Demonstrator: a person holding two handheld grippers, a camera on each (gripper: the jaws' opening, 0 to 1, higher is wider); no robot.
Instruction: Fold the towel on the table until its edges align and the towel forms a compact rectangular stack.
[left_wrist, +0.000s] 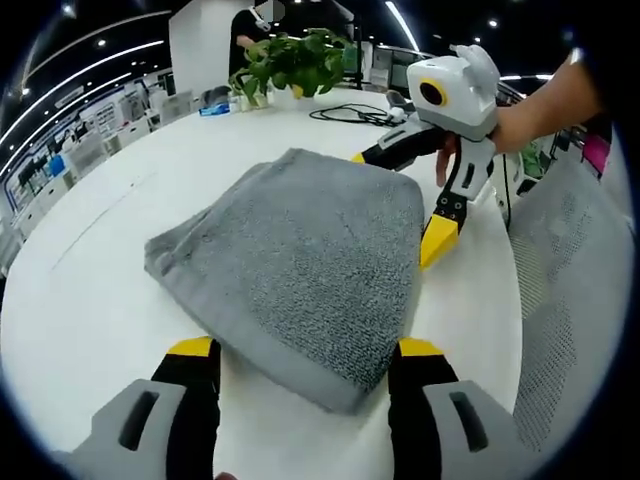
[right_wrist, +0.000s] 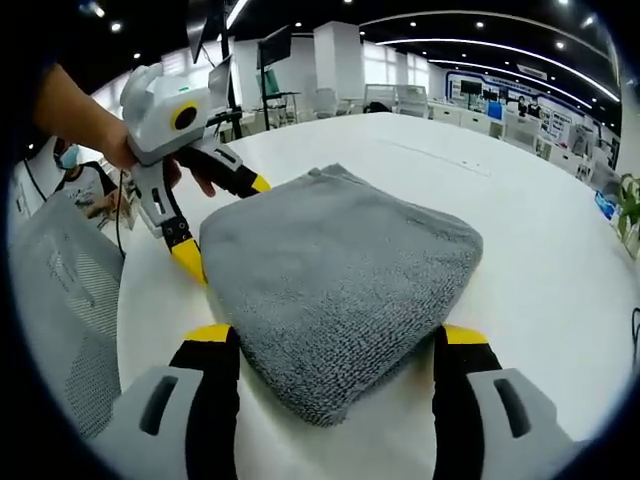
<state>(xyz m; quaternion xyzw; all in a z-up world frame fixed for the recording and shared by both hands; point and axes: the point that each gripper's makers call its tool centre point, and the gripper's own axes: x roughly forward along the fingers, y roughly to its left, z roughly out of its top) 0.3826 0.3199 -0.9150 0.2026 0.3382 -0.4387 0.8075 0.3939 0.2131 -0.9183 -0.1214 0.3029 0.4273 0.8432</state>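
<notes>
Towel (left_wrist: 300, 260) folded, edges roughly aligned — both tongs (left_wrist: 305, 350) (right_wrist: 335, 335) spread, straddling opposite corners.

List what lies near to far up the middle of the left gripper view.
Left tool, open around the near edge, → gray towel → bare white table → potted plant.

Grey towel (left_wrist: 300, 260), white table (left_wrist: 90, 300), yellow-tipped black left tongs (left_wrist: 305, 350), green plant (left_wrist: 290, 62)

Bright, even ceiling lights, soft shadows, sharp centre, and strong fisheye bending at the edges.
</notes>
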